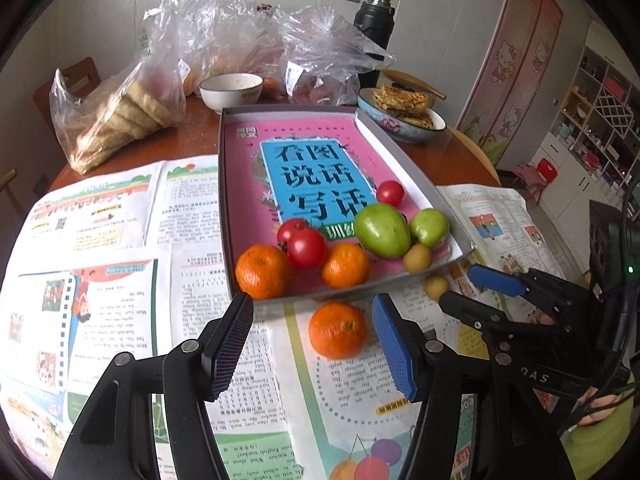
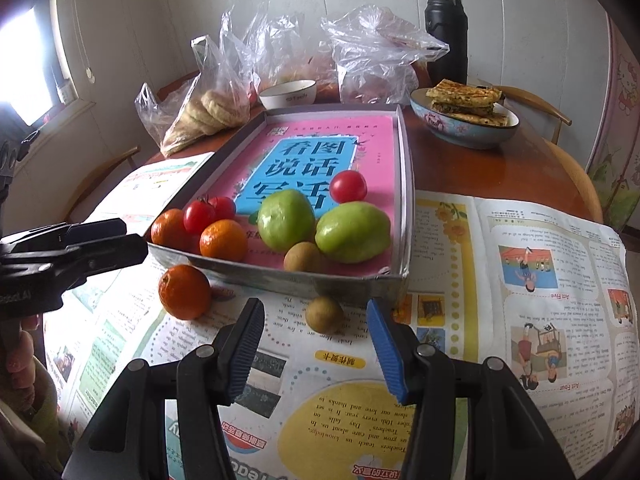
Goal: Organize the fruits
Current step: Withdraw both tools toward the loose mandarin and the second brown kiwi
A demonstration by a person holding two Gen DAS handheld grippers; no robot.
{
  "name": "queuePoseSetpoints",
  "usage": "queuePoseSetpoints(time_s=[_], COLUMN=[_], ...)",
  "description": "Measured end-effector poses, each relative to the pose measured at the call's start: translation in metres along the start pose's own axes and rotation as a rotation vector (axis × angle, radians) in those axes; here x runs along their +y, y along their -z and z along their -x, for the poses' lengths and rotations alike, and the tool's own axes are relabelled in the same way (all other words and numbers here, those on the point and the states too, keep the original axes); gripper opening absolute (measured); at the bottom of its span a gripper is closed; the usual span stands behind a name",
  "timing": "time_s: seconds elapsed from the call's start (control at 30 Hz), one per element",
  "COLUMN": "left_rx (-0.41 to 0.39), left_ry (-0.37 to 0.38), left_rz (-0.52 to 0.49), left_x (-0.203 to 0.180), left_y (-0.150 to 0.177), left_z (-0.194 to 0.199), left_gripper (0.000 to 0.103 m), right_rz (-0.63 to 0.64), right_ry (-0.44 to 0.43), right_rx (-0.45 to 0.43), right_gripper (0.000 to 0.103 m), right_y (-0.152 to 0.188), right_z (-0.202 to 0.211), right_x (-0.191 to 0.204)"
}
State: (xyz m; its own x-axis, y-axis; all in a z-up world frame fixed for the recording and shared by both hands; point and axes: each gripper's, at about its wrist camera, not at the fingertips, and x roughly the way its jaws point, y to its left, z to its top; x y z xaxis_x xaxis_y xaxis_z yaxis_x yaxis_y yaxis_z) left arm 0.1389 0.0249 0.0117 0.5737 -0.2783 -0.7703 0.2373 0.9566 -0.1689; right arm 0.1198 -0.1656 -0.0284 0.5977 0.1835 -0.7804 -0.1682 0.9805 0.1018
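A shallow grey tray [image 1: 416,168] [image 2: 406,184] lined with a pink book holds two oranges [image 1: 262,272], three red tomatoes [image 1: 306,248], two green fruits [image 1: 382,230] [image 2: 352,232] and a small brown longan [image 1: 417,258]. One loose orange [image 1: 337,330] [image 2: 184,292] lies on the newspaper just outside the tray's near wall. My left gripper [image 1: 312,344] [image 2: 134,238] is open, with this orange ahead between its fingertips, untouched. A second longan [image 1: 436,286] [image 2: 324,314] rests on the paper in front of my open right gripper [image 2: 316,346] [image 1: 460,286].
Newspaper sheets [image 2: 520,280] cover the near part of the round wooden table [image 2: 480,168]. Behind the tray stand a white bowl [image 1: 231,90], plastic bags of bread [image 1: 116,120] and other food, a blue bowl of flatbread [image 2: 466,120] and a black flask [image 2: 446,28].
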Motion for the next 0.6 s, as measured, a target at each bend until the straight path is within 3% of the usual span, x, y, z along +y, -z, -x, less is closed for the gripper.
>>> queuePoseSetpoints(time_s=[0.3, 0.6], left_rx=[0.049, 0.084], left_ry=[0.012, 0.019], left_rz=[-0.012, -0.018], left_x=[-0.007, -0.013], left_y=[0.017, 0.019], left_z=[-0.013, -0.033], left_gripper=[0.064, 0.064], right_rz=[0.026, 0.026], right_ry=[0.008, 0.013], right_rx=[0.043, 0.062], right_gripper=[0.053, 0.039], right_y=[-0.001, -0.001], right_z=[-0.016, -0.026], right_x=[0.005, 0.006])
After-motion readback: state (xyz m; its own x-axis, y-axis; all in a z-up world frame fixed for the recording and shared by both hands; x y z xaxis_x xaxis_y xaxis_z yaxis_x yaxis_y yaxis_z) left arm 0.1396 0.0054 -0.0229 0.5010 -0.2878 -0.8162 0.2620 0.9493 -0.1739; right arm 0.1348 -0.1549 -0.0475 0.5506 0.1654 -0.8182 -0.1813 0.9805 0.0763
